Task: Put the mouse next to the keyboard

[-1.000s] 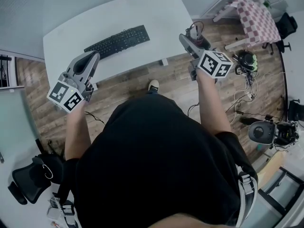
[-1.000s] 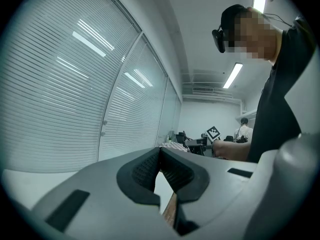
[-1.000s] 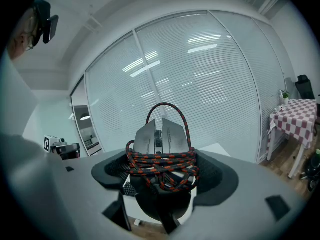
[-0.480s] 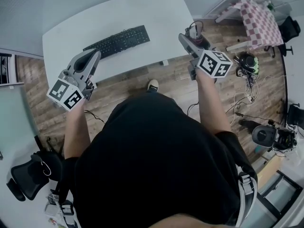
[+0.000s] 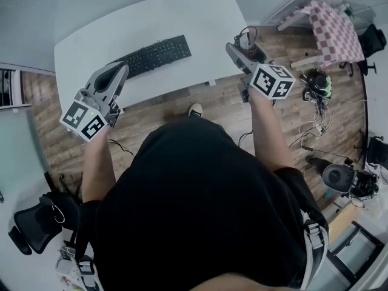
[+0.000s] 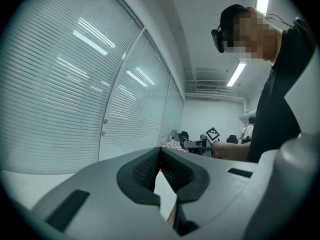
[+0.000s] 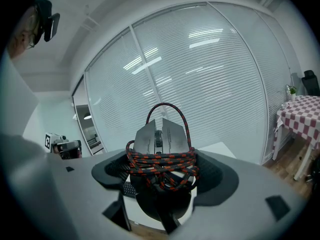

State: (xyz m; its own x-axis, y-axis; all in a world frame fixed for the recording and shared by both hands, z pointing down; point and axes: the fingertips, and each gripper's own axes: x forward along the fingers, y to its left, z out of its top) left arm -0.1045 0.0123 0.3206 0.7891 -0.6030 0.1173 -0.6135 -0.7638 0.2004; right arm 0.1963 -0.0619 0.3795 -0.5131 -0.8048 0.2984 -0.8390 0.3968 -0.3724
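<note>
- The mouse (image 7: pixel 161 143) is gripped in the right claw (image 7: pixel 161 179), nose up, with a jaw pressed on each of its sides. It is off the table.
- A red-and-black braided cable (image 7: pixel 162 165) is wound several times around the mouse's middle. One loop arches over the mouse's front end.
- In the head view, the right claw (image 5: pixel 244 46) holds the mouse (image 5: pixel 247 39) in the air just past the right edge of the white table (image 5: pixel 182 17), above the wooden floor (image 5: pixel 176 102).
- The black keyboard (image 5: pixel 154 54) lies at an angle on the table, towards its near edge and well apart from the mouse.
- The left claw (image 6: pixel 160 156) is closed, its ribbed pads (image 6: pixel 145 168) meeting at the tips.
- In the head view, the left claw (image 5: pixel 116 73) hangs over the near edge of the table, near the keyboard's left end.
- Each gripper carries a cube with square markers: the right one (image 5: pixel 273 80) sits above the person's right forearm and the left one (image 5: pixel 83 121) above the left forearm.
- The person wears a black shirt (image 5: pixel 200 205).
- A smaller table with a red-checked cloth (image 5: pixel 330 26) stands on the floor to the right.
- Windows with closed blinds (image 7: pixel 210 74) fill the background of both gripper views.
</note>
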